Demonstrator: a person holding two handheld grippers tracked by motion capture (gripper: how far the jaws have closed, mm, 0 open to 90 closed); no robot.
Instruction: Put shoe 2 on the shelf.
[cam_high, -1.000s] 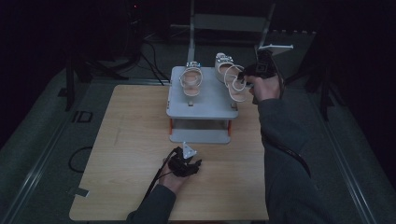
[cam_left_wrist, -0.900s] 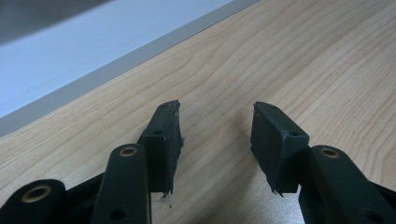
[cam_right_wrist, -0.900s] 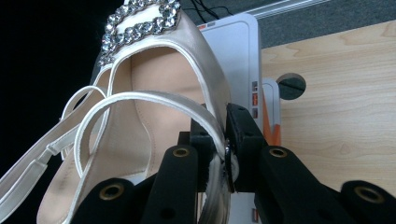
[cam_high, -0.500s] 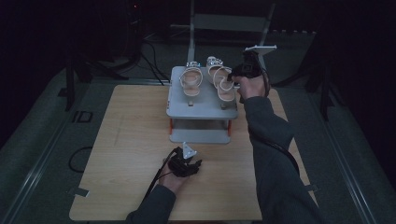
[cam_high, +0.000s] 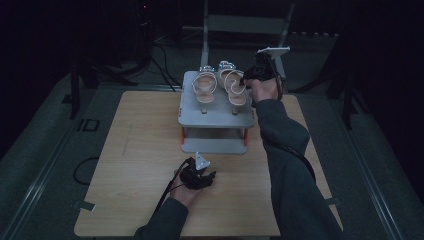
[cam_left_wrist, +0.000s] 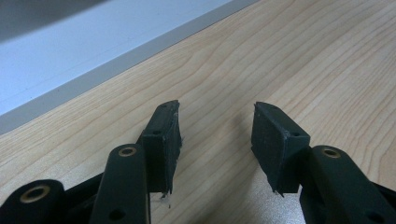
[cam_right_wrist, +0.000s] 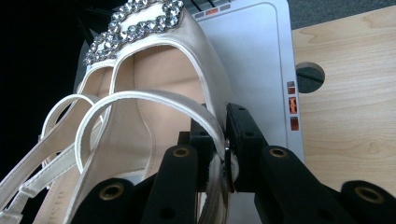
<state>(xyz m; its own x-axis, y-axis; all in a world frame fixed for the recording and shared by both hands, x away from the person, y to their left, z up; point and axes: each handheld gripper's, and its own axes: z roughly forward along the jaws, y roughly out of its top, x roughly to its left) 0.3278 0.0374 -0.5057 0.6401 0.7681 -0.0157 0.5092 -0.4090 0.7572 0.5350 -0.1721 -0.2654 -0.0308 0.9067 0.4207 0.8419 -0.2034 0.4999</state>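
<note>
Two cream strappy sandals with rhinestone buckles stand on the top of a grey two-tier rack (cam_high: 215, 116). The left sandal (cam_high: 203, 86) sits free. My right gripper (cam_high: 248, 78) is shut on the ankle strap of the right sandal (cam_high: 235, 87), which rests on the rack top beside the other. In the right gripper view the jaws pinch the sandal's strap (cam_right_wrist: 212, 126) and the rhinestone buckle (cam_right_wrist: 140, 18) lies ahead. My left gripper (cam_high: 206, 176) rests low on the wooden table (cam_high: 140, 150), in front of the rack, open with nothing between its fingertips (cam_left_wrist: 163, 135).
The rack's lower grey shelf (cam_high: 214, 146) faces the left gripper. A metal stand (cam_high: 240, 22) and cables (cam_high: 165, 52) lie behind the table on the dark floor. Bare table wood stretches left and right of the rack.
My right gripper has carried the right sandal leftward and down onto the rack top, close beside the left sandal. The left gripper has stayed put.
</note>
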